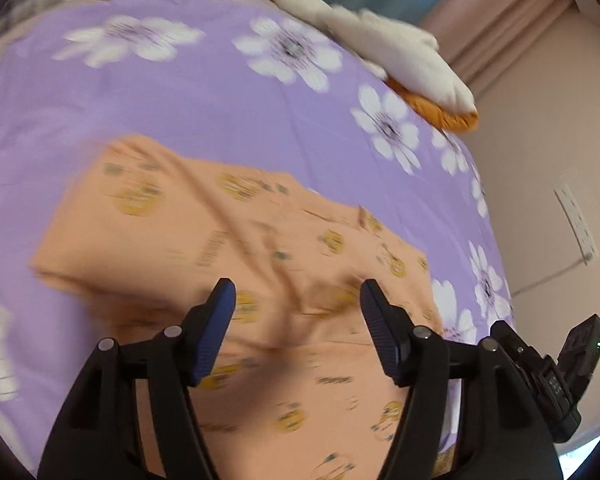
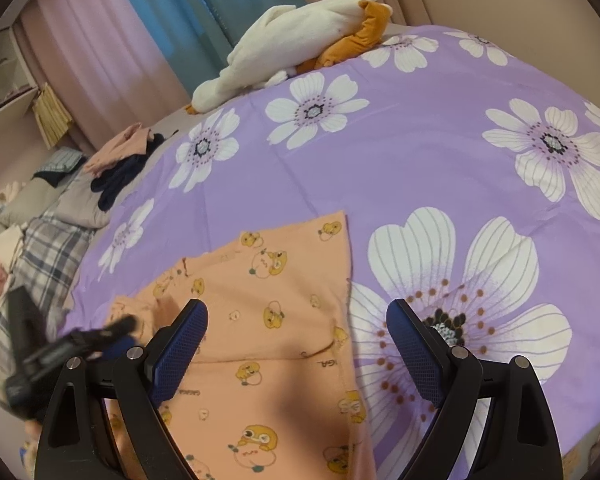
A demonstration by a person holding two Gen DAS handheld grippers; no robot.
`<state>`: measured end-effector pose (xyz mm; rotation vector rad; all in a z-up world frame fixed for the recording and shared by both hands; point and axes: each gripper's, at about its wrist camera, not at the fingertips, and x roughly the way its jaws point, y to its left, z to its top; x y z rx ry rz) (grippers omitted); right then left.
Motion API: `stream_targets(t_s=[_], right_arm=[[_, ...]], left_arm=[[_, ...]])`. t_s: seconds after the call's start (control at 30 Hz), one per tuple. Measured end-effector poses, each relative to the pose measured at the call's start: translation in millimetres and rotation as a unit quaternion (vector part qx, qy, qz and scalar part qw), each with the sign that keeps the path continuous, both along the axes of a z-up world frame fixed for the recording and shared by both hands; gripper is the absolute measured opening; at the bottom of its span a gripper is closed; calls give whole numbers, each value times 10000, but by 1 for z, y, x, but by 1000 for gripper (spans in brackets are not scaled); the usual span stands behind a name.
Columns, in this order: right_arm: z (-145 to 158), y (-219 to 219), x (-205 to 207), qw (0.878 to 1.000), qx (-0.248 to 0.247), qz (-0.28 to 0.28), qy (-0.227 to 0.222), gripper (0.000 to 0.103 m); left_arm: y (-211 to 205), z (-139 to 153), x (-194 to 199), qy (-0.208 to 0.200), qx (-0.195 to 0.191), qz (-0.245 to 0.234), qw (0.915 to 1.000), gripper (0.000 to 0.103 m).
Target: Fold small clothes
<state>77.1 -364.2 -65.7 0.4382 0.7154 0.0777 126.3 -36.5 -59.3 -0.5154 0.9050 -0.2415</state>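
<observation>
A small orange garment (image 1: 204, 236) printed with yellow cartoon chicks lies partly folded on the purple flowered bedspread (image 1: 188, 92). My left gripper (image 1: 298, 286) hovers over its near part, open, with the cloth lying under the gap and neither pad pressing it; this view is blurred. In the right wrist view the same garment (image 2: 268, 320) lies flat, its right edge beside a large white flower. My right gripper (image 2: 297, 305) stands open wide above that edge, holding nothing. The left gripper (image 2: 60, 348) shows there as a dark blur at the lower left.
A white and orange plush toy (image 2: 300, 36) lies at the far edge of the bed. A heap of dark and pink clothes (image 2: 120, 160) and a plaid blanket (image 2: 48, 256) sit at the left. Curtains (image 2: 160, 20) hang behind; a wall socket (image 1: 576, 216) is right of the bed.
</observation>
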Motion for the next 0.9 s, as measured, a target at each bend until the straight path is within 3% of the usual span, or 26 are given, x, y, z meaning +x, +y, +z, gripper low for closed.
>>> stream_targets(t_s=[0.23, 0.57, 0.67, 0.8, 0.87, 0.9], right_arm=[[-9, 32, 18, 9984, 7, 542, 176, 91], [-38, 90, 65, 9895, 88, 1278, 667, 89], [-51, 106, 77, 9861, -9, 1386, 912, 74], [-54, 124, 78, 9856, -448, 1398, 840, 68], [-53, 129, 79, 9848, -681, 1374, 818, 48], [-54, 131, 79, 9843, -809, 1326, 840, 43]], left_arm=[[73, -7, -40, 216, 581, 1107, 9919, 64], [124, -28, -69, 569, 397, 1707, 9829, 63], [124, -26, -71, 558, 454, 1687, 9830, 64], [122, -25, -73, 522, 498, 1637, 9839, 64], [121, -26, -75, 507, 499, 1616, 9843, 64], [121, -26, -75, 509, 510, 1600, 9845, 64]])
